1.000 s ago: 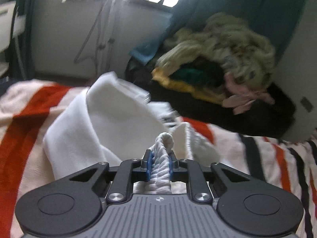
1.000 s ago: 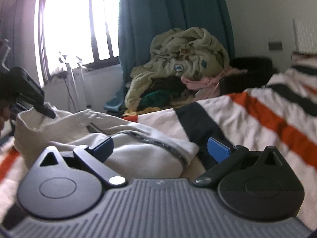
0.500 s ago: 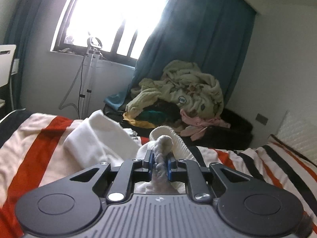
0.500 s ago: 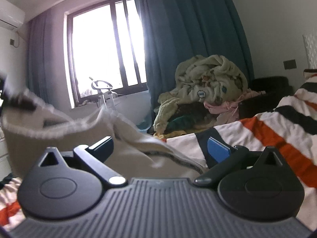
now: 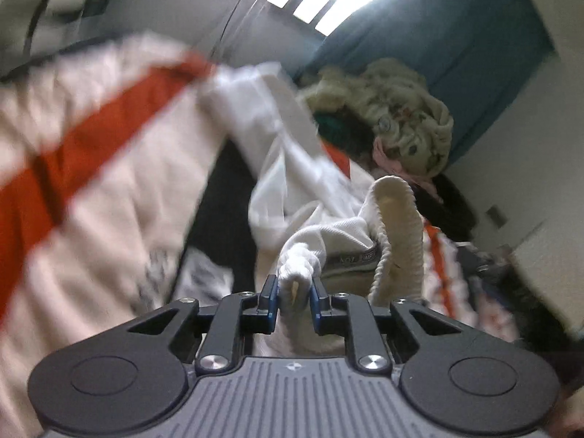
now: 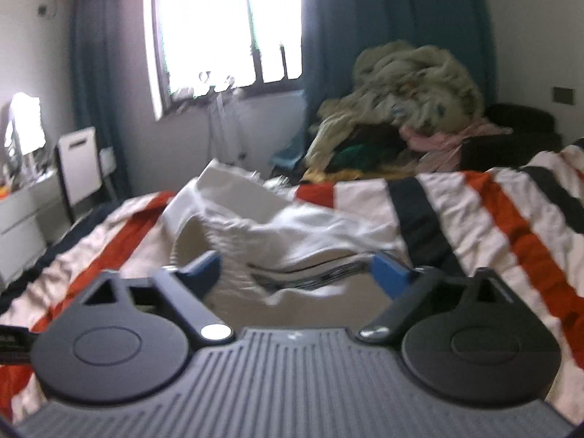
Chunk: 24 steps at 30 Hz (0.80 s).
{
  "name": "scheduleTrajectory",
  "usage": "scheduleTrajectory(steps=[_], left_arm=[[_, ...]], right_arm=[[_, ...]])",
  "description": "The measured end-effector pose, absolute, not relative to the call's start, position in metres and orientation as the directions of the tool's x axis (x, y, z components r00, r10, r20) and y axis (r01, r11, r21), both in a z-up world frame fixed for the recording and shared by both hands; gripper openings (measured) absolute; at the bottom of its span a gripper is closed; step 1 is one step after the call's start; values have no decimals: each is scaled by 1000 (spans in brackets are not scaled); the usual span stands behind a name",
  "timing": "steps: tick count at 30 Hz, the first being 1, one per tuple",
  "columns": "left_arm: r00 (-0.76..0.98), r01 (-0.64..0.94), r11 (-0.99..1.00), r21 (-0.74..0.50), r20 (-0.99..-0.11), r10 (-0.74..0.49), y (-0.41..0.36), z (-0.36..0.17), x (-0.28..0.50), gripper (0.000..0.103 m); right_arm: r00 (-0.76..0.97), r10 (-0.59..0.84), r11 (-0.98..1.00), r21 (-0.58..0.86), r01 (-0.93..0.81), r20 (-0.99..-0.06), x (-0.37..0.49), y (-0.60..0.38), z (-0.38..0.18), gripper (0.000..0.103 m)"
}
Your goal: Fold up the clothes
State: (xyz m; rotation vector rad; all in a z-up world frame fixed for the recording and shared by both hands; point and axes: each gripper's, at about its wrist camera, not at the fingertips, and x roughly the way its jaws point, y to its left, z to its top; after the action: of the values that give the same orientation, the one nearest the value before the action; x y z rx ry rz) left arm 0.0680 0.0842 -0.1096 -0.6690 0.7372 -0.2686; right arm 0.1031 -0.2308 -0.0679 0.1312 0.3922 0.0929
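Note:
A white garment with a ribbed hem lies rumpled on the striped bed cover. My left gripper has a bunch of that hem between its blue pads, which still press on the cloth while the jaws are opening slightly. The left wrist view is tilted and blurred. In the right wrist view the same garment sprawls across the bed just ahead of my right gripper. Its jaws stand wide and are closing, with cloth low between the fingers but untouched by the pads.
A heap of blankets and clothes sits beyond the far edge of the bed, before a teal curtain. A white chair and a desk stand at the left under the window. The orange, black and cream cover spreads to the right.
The left gripper has swung sideways and down with the hem, rolling as it went. The garment, lifted half a second ago, now lies on the bed. The right fingers have narrowed.

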Motion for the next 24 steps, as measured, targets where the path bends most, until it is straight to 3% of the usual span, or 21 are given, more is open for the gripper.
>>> scheduleTrajectory(steps=[5,11,17,19,20,21,24], left_arm=[[706,-53,714,-698,-532,-468,104,-125,75,19],[701,-26,749,-663,-546,-459,94,-117,84,20],[703,3,798,-603,-566,-430,80,-117,93,22],[705,0,799,-601,-567,-426,77,-120,99,23],[704,-2,800,-600,-569,-424,76,-122,102,24],[705,-2,803,-596,-571,-422,76,-123,106,24],[709,-4,808,-589,-572,-413,74,-126,117,24]], right_arm=[[892,190,977,166,-133,-409,112,-211,-79,68],[945,170,985,66,-157,-278,127,-186,-75,68],[925,82,997,21,-80,-371,165,-185,-105,65],[913,80,997,51,-65,-400,171,-194,-115,56],[911,87,996,58,-70,-403,172,-196,-115,48],[909,94,995,65,-74,-407,173,-199,-115,32],[927,64,998,34,-55,-370,169,-198,-105,15]])
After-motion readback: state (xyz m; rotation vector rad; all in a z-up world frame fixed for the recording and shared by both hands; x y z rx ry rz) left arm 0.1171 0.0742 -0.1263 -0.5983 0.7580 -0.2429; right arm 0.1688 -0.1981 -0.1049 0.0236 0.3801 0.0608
